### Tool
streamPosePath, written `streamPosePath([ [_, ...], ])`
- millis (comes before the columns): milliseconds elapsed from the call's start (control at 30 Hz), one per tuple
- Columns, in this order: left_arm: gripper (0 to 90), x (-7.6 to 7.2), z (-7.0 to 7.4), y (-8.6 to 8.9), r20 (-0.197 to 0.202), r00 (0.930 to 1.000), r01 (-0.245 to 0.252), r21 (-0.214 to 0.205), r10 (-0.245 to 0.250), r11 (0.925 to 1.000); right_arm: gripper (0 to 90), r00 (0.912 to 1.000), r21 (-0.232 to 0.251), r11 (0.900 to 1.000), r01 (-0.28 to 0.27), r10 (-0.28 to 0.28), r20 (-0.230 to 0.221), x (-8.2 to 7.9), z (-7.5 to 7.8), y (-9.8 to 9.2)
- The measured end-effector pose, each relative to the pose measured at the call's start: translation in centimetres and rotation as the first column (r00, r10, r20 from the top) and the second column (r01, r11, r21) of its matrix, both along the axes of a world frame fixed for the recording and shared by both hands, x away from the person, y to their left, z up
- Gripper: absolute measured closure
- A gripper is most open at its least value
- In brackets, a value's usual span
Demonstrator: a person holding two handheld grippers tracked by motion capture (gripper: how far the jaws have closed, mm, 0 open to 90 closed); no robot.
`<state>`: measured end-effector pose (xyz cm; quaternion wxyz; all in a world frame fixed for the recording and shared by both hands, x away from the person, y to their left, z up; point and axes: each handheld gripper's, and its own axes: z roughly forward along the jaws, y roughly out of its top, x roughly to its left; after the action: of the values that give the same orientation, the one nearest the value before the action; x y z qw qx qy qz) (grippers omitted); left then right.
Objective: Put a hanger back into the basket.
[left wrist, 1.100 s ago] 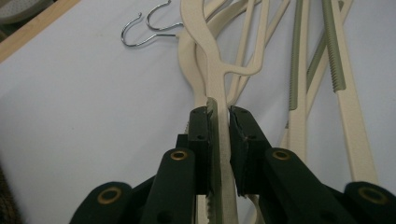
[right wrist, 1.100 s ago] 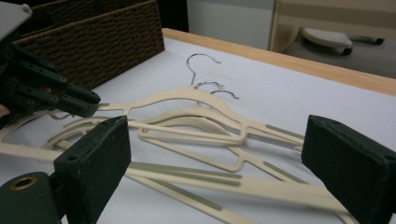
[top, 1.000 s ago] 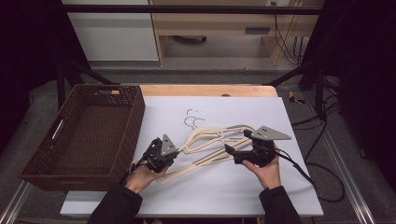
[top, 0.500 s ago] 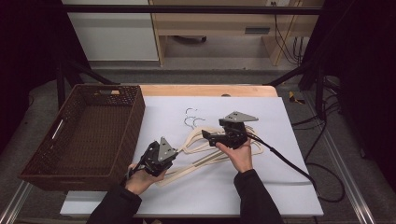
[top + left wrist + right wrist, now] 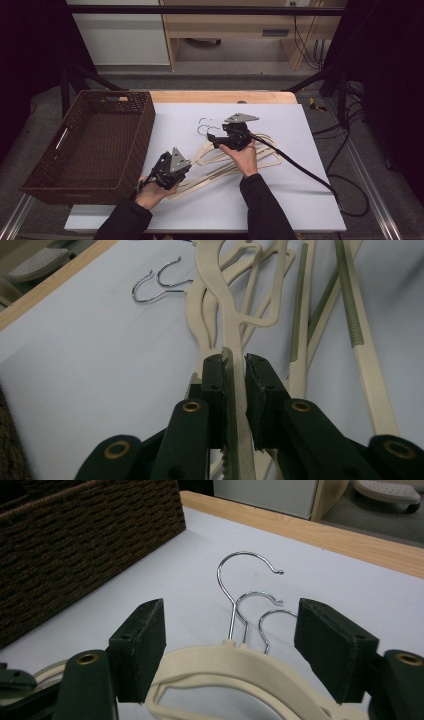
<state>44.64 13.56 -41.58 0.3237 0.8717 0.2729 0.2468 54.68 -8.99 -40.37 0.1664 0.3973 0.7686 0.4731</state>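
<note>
Cream plastic hangers (image 5: 235, 162) lie stacked on the white desk (image 5: 310, 200), hooks (image 5: 245, 597) pointing away. Left tongs (image 5: 235, 365) clamp one hanger's arm; right tongs (image 5: 230, 645), just closing, straddle the top hanger's neck, not yet gripping.

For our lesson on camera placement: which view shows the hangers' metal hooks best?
The right gripper view: three metal hooks stand large and sharp. The left gripper view shows two hooks, small, at its edge; the high view shows them tiny.

A white-topped table (image 5: 310, 200) carries a pile of cream hangers (image 5: 265, 155) beside a brown wicker basket (image 5: 75, 187).
</note>
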Motion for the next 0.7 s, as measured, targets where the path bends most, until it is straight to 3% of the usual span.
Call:
streamPosePath([
  [167, 79.2, 0.0, 0.1, 0.1, -0.002, 1.0, -0.003, 0.006, 0.003, 1.0, 43.6, 0.9995, -0.009, 0.9999, -0.006, 0.006, -0.031, 1.3, -1.0, 1.2],
  [233, 79.3, -0.1, 0.0, -0.1, 0.0, 1.0, -0.006, -0.014, 0.006, 0.9999, 45.8, 0.9993, -0.013, 0.9999, -0.003, 0.002, -0.038, 1.4, -1.2, 1.4],
  [467, 79.2, -0.3, 0.0, -0.1, -0.006, 1.0, 0.003, 0.006, -0.003, 1.0, 66.0, 0.9971, -0.043, 0.999, 0.012, -0.015, -0.074, 2.6, -2.5, 2.1],
  [700, 79.3, -0.5, -0.1, -0.1, 0.0, 1.0, 0.008, 0.007, -0.008, 0.9999, 75.4, 0.9934, -0.057, 0.9983, 0.01, -0.016, -0.114, 3.1, -3.2, 2.3],
])
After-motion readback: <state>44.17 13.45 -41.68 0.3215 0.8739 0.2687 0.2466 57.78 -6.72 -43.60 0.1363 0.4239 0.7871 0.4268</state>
